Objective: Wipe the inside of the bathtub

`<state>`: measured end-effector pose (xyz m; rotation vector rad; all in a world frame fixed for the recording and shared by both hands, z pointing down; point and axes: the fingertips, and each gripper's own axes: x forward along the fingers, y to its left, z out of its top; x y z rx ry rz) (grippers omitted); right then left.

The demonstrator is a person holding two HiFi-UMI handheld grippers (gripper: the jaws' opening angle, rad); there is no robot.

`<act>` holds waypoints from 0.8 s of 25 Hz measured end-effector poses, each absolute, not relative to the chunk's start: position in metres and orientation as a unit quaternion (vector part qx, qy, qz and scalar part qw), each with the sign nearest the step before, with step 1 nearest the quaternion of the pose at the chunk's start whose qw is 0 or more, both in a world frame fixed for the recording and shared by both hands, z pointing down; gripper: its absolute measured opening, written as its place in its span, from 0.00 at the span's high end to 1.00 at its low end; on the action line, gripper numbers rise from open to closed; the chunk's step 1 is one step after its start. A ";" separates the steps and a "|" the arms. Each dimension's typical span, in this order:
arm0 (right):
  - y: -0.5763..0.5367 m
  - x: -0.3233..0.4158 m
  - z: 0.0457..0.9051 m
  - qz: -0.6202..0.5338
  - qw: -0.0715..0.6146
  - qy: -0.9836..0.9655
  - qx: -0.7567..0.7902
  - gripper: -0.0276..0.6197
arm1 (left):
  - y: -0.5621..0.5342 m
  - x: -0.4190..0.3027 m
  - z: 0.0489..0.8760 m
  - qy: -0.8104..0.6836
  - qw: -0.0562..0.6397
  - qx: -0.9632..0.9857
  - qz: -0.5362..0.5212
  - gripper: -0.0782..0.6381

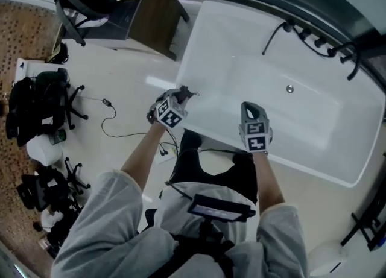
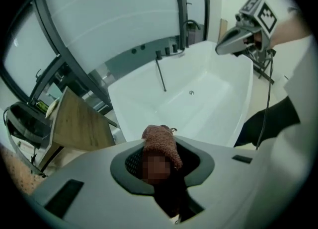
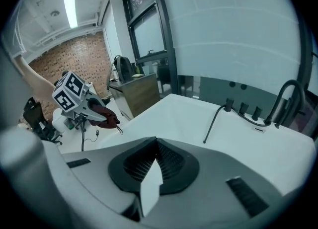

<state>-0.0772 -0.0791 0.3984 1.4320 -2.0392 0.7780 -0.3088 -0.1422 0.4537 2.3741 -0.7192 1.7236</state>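
Bathroom floor pale; we stand at tub [image 1: 259,72] long near rim. Left hand-held gripper [image 1: 183,96] pinches brown cloth [image 2: 160,141] at tub's near-left corner, basin ahead and rightward. Right hand-held gripper [image 1: 251,109] pressed together, empty, over near rim. We judge left leads.

One bathtub [image 1: 253,66], one cloth [image 2: 160,141], one desk [image 1: 154,14], two hand-held grippers [image 1: 181,96] [image 1: 252,109]

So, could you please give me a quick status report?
Left gripper shut on cloth. Right gripper shut, empty. Bathtub not yet touched. Nothing in the way.
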 end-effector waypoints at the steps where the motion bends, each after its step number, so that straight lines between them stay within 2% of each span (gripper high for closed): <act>1: -0.073 -0.075 0.391 0.285 0.254 -0.760 0.525 0.95 | -0.137 -0.302 0.442 -0.255 0.062 0.794 0.549 0.76; 11: -0.011 -0.009 0.326 0.276 0.181 -0.792 0.513 0.95 | -0.075 -0.235 0.286 -0.437 0.119 0.841 0.295 0.76; 15: 0.008 -0.004 0.273 0.285 0.150 -0.799 0.508 0.95 | -0.054 -0.232 0.224 -0.472 0.113 0.838 0.249 0.76; 20: 0.024 -0.011 0.232 0.259 0.142 -0.809 0.509 0.95 | -0.033 -0.239 0.165 -0.490 0.103 0.838 0.217 0.75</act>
